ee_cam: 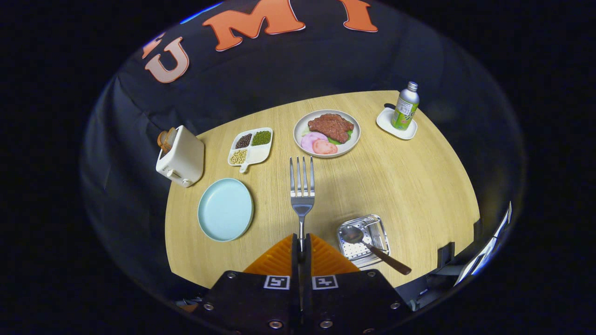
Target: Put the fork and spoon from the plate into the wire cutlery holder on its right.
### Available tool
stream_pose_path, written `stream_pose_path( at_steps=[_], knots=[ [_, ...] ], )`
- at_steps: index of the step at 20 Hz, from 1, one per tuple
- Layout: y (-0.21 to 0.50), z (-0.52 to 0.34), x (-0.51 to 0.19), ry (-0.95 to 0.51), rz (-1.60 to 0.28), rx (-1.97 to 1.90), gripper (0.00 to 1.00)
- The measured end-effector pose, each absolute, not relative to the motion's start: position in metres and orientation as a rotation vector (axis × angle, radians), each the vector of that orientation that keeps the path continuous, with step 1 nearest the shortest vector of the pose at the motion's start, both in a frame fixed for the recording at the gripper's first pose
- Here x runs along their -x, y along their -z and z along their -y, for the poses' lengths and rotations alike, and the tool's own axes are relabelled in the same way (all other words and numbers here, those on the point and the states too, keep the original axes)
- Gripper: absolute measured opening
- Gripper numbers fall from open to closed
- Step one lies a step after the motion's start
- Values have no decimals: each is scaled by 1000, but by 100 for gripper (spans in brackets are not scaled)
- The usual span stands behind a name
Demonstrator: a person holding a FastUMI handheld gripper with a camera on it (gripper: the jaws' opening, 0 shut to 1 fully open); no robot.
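Observation:
My gripper [301, 246] is shut on the handle of a silver fork [302, 186], whose tines point ahead, away from me, well above the wooden table [409, 186]. To the left of the fork and below it lies a light blue plate [225, 209], bare. To the right of the fingers stands the wire cutlery holder [365, 237], a small square metal basket. A spoon [372, 246] rests in it, bowl inside, dark handle sticking out over the rim toward the table's near right edge.
Beyond the fork stand a plate of meat and ham slices [327, 132] and a white divided dish of beans [250, 146]. A white toaster [181, 157] sits at the left edge. A bottle on a white coaster [404, 109] stands far right.

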State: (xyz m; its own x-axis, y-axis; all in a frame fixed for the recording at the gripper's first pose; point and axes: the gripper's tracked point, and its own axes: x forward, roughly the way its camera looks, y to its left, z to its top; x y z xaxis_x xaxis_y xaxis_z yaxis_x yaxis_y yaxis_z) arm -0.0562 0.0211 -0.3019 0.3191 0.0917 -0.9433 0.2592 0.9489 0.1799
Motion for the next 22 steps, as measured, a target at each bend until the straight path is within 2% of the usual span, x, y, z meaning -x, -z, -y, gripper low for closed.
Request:
stream_pose_path(
  at_steps=[6, 15, 20, 22],
  knots=[
    [311, 15, 84, 105, -1300, -289, 3],
    [356, 29, 141, 39, -1542, -188, 4],
    [365, 29, 148, 10, -1584, -198, 5],
    [366, 29, 146, 1, -1580, -209, 8]
  ],
)
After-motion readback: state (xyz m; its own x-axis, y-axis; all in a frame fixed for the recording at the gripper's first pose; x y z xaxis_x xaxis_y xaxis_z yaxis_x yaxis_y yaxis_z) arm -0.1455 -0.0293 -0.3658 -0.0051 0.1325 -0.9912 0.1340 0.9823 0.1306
